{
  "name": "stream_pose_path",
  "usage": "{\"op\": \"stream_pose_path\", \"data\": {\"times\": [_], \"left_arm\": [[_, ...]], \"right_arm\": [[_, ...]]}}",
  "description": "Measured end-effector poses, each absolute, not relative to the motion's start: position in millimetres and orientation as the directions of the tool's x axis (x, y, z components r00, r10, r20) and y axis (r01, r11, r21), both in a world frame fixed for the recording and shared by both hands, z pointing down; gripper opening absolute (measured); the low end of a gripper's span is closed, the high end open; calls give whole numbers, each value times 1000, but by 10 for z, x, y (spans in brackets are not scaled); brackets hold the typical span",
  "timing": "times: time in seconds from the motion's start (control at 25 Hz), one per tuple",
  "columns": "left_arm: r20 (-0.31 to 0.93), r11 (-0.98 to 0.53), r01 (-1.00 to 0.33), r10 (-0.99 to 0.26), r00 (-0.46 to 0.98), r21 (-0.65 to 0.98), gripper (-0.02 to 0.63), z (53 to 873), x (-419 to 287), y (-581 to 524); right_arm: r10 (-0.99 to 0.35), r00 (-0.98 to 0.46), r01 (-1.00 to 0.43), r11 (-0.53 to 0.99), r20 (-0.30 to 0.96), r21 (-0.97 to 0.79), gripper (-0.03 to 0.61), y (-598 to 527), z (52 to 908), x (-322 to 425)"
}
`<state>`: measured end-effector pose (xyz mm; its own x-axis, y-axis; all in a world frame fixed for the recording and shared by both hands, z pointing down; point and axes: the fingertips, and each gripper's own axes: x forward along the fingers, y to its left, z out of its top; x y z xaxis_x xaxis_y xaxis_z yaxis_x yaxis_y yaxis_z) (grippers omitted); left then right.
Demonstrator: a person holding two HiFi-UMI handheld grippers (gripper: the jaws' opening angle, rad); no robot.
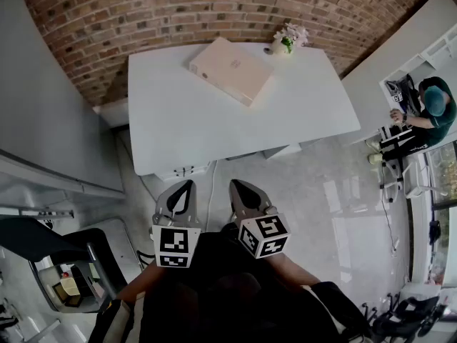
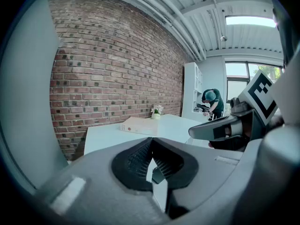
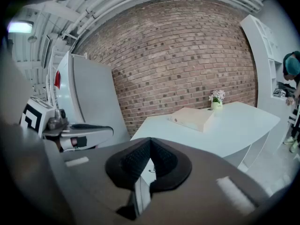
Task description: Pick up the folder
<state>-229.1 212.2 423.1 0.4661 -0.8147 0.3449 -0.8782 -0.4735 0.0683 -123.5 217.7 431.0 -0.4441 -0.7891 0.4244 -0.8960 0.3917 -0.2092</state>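
The folder (image 1: 230, 70) is a thick beige binder lying flat at the far side of the white table (image 1: 214, 127). It also shows in the left gripper view (image 2: 138, 125) and the right gripper view (image 3: 193, 117). My left gripper (image 1: 187, 186) and right gripper (image 1: 235, 184) hang side by side over the floor, short of the table's near edge and well away from the folder. Both are shut with nothing between their pads, as the left gripper (image 2: 151, 146) and the right gripper (image 3: 149, 146) show in their own views.
A small vase of flowers (image 1: 288, 40) stands just right of the folder, against the brick wall (image 1: 214, 13). A person (image 1: 428, 113) sits at a desk far right. A dark chair (image 1: 64, 256) stands at the lower left, beside a grey partition (image 1: 50, 120).
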Motion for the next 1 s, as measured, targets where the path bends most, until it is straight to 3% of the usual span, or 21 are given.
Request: {"op": "stream_pose_path", "data": {"times": [1.0], "left_arm": [[295, -486, -866, -815, 498, 119, 0, 4104, -2171, 2019]], "right_arm": [[-804, -393, -918, 369, 446, -143, 2, 2097, 4111, -1074]]}}
